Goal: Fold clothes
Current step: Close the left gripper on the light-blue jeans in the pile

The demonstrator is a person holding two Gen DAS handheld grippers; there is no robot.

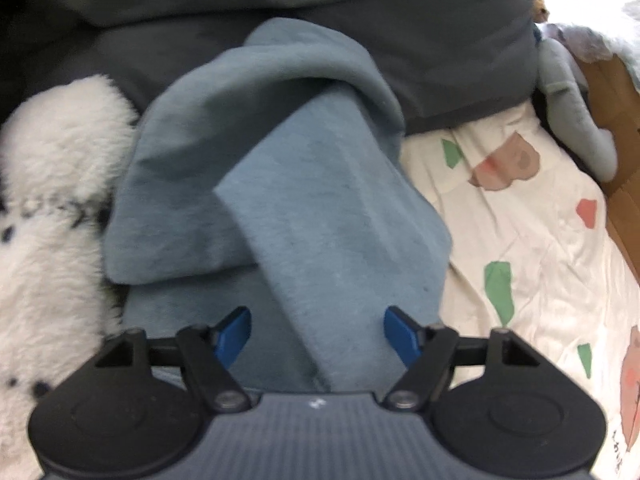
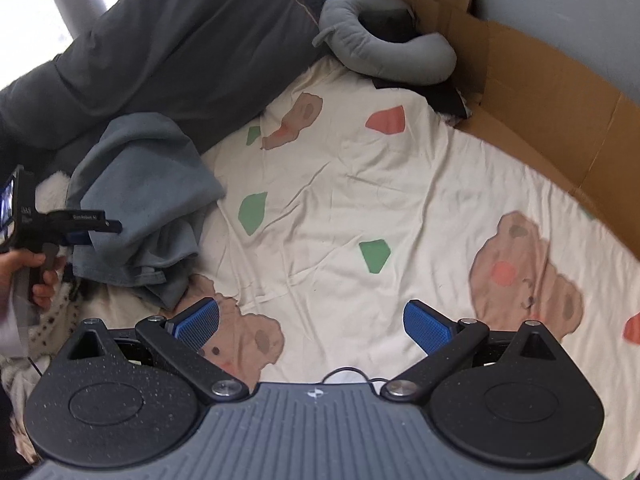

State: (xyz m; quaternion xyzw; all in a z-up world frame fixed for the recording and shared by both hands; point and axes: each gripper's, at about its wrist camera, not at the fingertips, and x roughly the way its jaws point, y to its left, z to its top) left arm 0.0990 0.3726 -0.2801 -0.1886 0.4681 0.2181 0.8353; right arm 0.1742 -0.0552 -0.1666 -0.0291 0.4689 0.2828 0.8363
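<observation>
Two grippers gape empty: my left gripper [image 1: 316, 330] hangs right over the rumpled blue garment [image 1: 280, 184], far-left on the sheet [image 2: 360, 200]; my right gripper [image 2: 312, 324] is well apart, so left is nearer.

So the blue-grey garment [image 1: 304, 208] is lying in a loose heap on the cream patterned bedsheet [image 2: 360, 184], soft and kinda fleecy looking. One flat panel is draping diagonally over the bunched folds underneath. It's sitting right up against the dark grey duvet [image 2: 180, 48], with a rumpled edge trailing onto the sheet.
</observation>
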